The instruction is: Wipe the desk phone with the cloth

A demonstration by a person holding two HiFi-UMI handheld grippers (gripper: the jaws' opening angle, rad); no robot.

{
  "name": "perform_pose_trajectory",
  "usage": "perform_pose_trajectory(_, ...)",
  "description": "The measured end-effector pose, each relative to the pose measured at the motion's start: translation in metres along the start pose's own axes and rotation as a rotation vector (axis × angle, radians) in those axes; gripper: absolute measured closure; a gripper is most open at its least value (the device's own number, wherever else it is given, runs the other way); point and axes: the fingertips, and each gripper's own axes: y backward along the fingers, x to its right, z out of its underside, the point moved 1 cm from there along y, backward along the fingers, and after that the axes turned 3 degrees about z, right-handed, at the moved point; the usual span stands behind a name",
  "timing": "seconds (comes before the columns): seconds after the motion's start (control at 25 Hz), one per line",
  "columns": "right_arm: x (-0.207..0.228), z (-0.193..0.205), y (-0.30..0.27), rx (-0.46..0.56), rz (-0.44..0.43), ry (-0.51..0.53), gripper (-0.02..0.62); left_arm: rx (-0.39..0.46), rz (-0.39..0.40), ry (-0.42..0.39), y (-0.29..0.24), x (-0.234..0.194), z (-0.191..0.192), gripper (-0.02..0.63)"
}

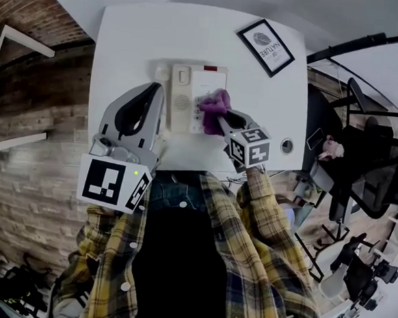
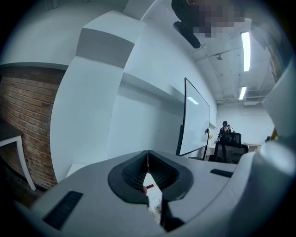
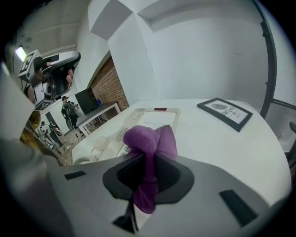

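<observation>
Purple cloth, pinched tight in the right tool, rubs the desk phone at its three o'clock side, so wiping looks barely begun, while the left tool hangs at eight o'clock, jaws together, holding nothing.

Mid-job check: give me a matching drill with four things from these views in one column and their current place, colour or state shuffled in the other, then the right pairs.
Things
1. cloth
2. desk phone
3. framed picture
4. left gripper

Place, colour or state
A. lies flat near the far right corner of the desk
B. shut, with nothing between its jaws
C. purple, clamped in the right gripper
D. white, on the desk, below the cloth

Pairs: 1-C, 2-D, 3-A, 4-B
</observation>
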Motion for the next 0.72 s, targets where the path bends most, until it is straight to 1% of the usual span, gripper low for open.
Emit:
perform_pose_trajectory(0.36,-0.017,0.036,0.014,-0.054,-0.049,-0.025,0.537,-0.004,0.02,-0.003,-0.005,0.01,0.002,0.59)
perform_pose_trajectory(0.6,-0.023,0.052,0.021,-0.089,-0.1,-0.11,0.537,0.001,0.024,0.001,-0.006,0.013,0.0,0.589)
perform_pose_trajectory(0.72,-0.026,0.056,0.023,-0.099,-0.109,-0.13,0.537,0.003,0.027,-0.001,-0.007,0.015,-0.001,0.589)
